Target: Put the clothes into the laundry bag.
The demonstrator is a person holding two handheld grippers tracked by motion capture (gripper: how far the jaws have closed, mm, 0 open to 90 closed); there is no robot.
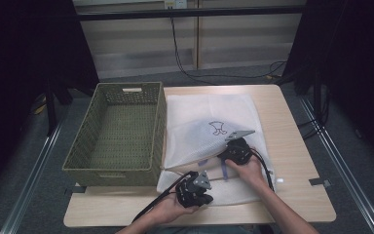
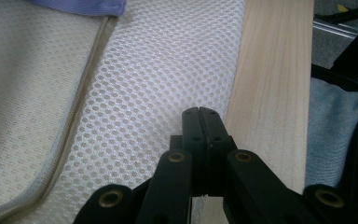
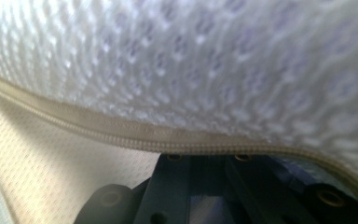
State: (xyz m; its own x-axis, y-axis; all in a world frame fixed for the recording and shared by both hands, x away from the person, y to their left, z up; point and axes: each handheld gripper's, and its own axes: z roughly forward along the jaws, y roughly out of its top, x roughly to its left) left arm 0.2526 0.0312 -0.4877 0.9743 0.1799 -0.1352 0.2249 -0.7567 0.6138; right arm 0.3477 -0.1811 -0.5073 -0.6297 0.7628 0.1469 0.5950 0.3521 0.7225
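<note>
Mesh laundry bag (image 1: 209, 131) lies flat on table (image 1: 292, 141), just beside wicker basket (image 1: 119, 131). Your left gripper (image 1: 205, 199) is clamped shut on bag's near edge; right gripper (image 1: 226, 155) is tucked under lifted zipper flap (image 3: 135, 135), jaws closed — whether they pinch anything can't be told. Risk: zipper snags on right jaws, or mesh slips from left pinch if you tug hard.

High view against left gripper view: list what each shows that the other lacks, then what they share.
High view alone: the woven basket, the right gripper at the raised flap, and a small drawing on the white mesh bag. Left gripper view alone: the bag's zipper close up and the shut fingers on the mesh. Shared: mesh bag, wooden table, left gripper.
</note>
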